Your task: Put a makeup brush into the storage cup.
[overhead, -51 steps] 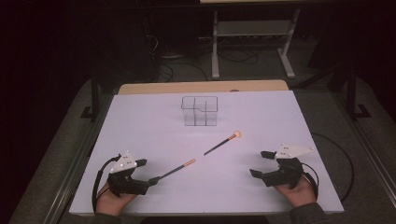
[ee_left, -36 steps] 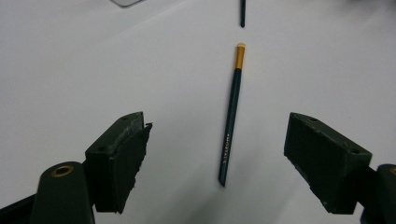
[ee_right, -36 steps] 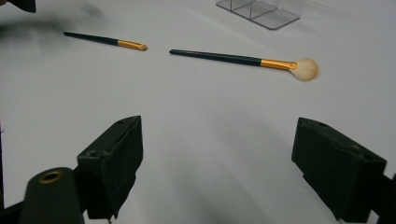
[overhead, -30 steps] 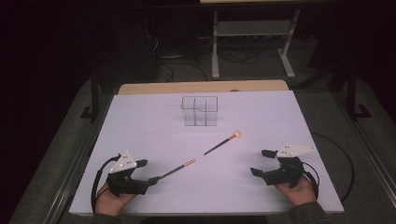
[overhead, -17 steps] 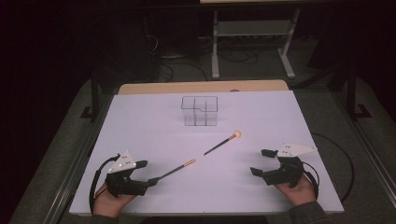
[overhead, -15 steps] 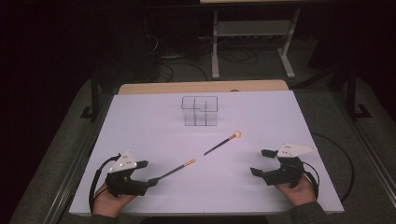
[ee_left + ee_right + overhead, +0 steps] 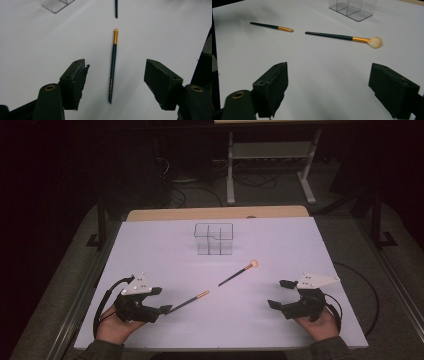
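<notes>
Left claw [image 7: 113, 82] straddles the tail of a slim dark brush [image 7: 113, 63], jaws just closing in but not yet touching it, as it lies flat on the white counter [image 7: 150, 250]. Light, stiff and smooth, the handle would likely roll; mid-handle, below the gold ferrule, looks the safest hold. Right claw [image 7: 329, 87] gapes wide, well short of brush 2, the fluffy one [image 7: 343, 37].

From above the near edge, we look forward and down over the whole white table [image 7: 280, 240]. Our two gripper cameras sit low and close, facing across it; both share the slim dark gold-ferruled brush [image 7: 113, 63] [image 7: 271, 26] and the clear plastic divided box [image 7: 56, 4] [image 7: 353, 8].
</notes>
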